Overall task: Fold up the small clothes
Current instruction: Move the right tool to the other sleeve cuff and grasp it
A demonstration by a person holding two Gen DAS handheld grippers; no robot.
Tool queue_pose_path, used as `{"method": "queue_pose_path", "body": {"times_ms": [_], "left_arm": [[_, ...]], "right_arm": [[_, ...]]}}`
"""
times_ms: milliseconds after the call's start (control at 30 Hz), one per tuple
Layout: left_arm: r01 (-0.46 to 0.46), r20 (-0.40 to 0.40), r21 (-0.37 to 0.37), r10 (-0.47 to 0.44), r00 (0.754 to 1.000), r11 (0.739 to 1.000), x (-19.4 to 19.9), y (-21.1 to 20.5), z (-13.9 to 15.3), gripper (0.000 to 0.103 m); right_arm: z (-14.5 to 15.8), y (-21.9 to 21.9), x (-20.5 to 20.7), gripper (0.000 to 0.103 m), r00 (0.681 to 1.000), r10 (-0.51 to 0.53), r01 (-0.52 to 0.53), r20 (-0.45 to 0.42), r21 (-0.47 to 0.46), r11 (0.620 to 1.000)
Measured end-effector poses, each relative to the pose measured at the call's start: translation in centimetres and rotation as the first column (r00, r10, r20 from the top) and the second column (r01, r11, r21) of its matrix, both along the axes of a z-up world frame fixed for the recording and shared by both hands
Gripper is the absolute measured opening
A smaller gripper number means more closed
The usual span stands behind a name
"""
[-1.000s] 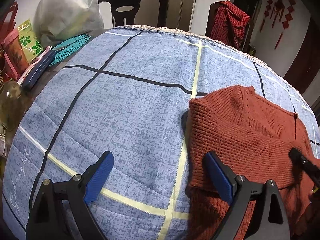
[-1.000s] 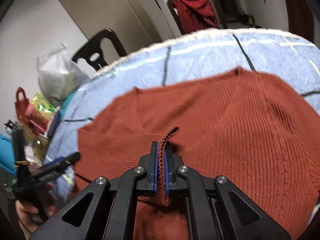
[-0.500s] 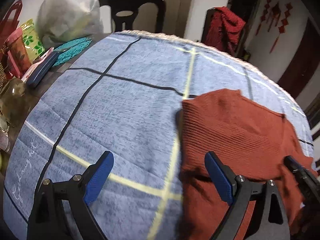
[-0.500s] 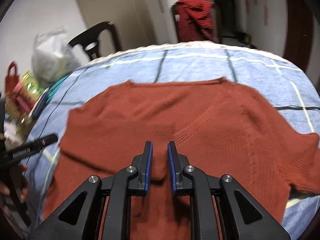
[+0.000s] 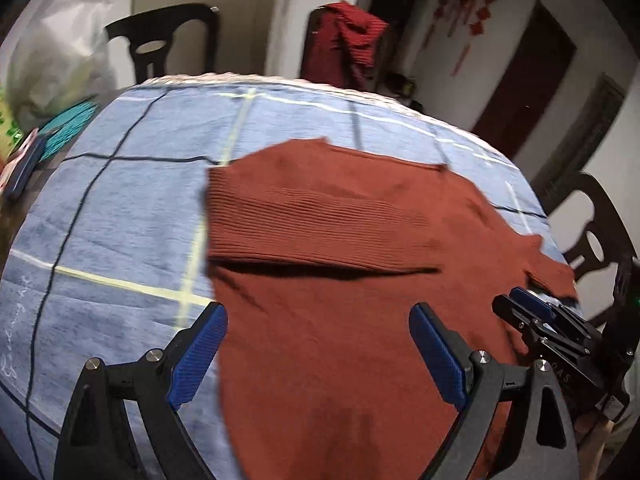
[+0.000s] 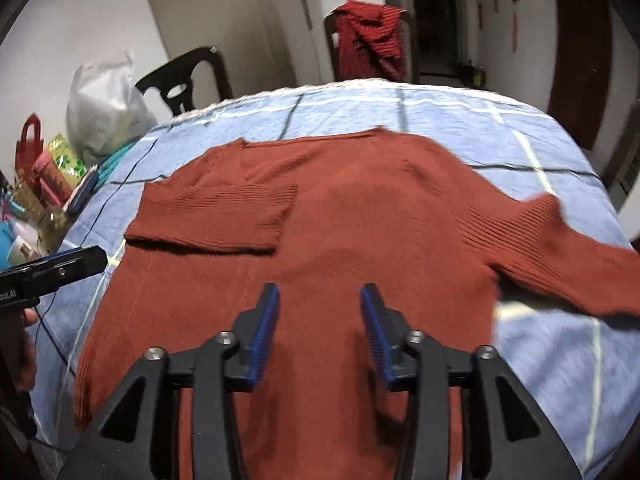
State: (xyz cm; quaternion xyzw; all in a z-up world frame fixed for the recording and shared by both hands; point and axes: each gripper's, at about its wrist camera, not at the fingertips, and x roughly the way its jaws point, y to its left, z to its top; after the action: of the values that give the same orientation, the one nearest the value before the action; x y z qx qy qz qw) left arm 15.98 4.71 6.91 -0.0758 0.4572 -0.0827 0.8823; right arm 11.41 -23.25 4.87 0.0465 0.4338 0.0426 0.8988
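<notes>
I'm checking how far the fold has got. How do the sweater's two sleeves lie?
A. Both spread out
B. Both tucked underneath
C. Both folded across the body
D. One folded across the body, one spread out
D: on the sweater, one sleeve lies across the chest and the other sleeve stretches out over the blue cloth.

**Two wrist cameras, one sweater, seen from opposite sides**

The left wrist fisheye looks steeply down and forward between its own blue-padded fingers (image 5: 198,360), hanging close above the blue checked cloth (image 5: 132,208) at the rust sweater (image 5: 320,320)'s left edge. The right wrist fisheye, similarly tilted, sits close above the sweater (image 6: 340,220)'s lower middle, its fingers (image 6: 262,332) framing the knit. Both face the far wall, sharing the sweater, its folded sleeve (image 5: 312,220), the cloth, the black chair (image 6: 188,76) and the red garment (image 6: 372,36) draped on another chair. Each view catches the other gripper at its edge: the right gripper (image 5: 536,312) in the left view, the left gripper (image 6: 60,268) in the right.
</notes>
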Motion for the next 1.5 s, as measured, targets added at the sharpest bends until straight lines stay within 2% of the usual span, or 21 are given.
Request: {"method": "queue_pose_path", "body": {"times_ms": [167, 300, 467, 700, 833, 1067, 1267, 1500], "left_arm": [[0.101, 0.028, -0.011, -0.1, 0.995, 0.995, -0.7, -3.9, 1.0, 0.094], [0.165, 0.031, -0.011, -0.165, 0.986, 0.986, -0.6, -7.4, 1.3, 0.094], [0.246, 0.045, -0.021, -0.244, 0.969, 0.969, -0.7, -11.9, 1.3, 0.094], [0.301, 0.002, -0.047, -0.301, 0.954, 0.952, 0.3, -16.5, -0.1, 0.094], [0.31, -0.005, -0.036, -0.31, 0.951, 0.95, 1.1, -17.9, -0.9, 0.094], [0.317, -0.05, -0.048, -0.319, 0.946, 0.947, 2.9, -19.4, -2.3, 0.094], [0.325, -0.075, -0.05, -0.328, 0.942, 0.944, 3.4, -19.7, -3.2, 0.094], [0.338, -0.088, -0.048, -0.341, 0.936, 0.94, 3.9, -20.2, -3.7, 0.094]], "right_arm": [[1.4, -4.3, -3.4, 0.045, 0.991, -0.126, 0.127, 0.042, -0.02, 0.992], [2.3, -8.7, -5.9, 0.045, 0.968, -0.241, 0.243, 0.07, -0.033, 0.969], [2.5, -14.6, -7.4, 0.046, 0.913, -0.404, 0.406, 0.062, -0.021, 0.914], [2.0, -20.8, -7.6, 0.046, 0.845, -0.532, 0.532, 0.046, 0.024, 0.847], [1.6, -23.1, -7.0, 0.046, 0.829, -0.558, 0.556, 0.032, 0.061, 0.829], [0.7, -24.9, -5.4, 0.046, 0.826, -0.563, 0.561, 0.004, 0.078, 0.824], [0.3, -25.0, -4.5, 0.046, 0.82, -0.572, 0.572, -0.007, 0.047, 0.819], [0.2, -24.1, -4.2, 0.046, 0.833, -0.553, 0.553, 0.024, -0.018, 0.833]]}}
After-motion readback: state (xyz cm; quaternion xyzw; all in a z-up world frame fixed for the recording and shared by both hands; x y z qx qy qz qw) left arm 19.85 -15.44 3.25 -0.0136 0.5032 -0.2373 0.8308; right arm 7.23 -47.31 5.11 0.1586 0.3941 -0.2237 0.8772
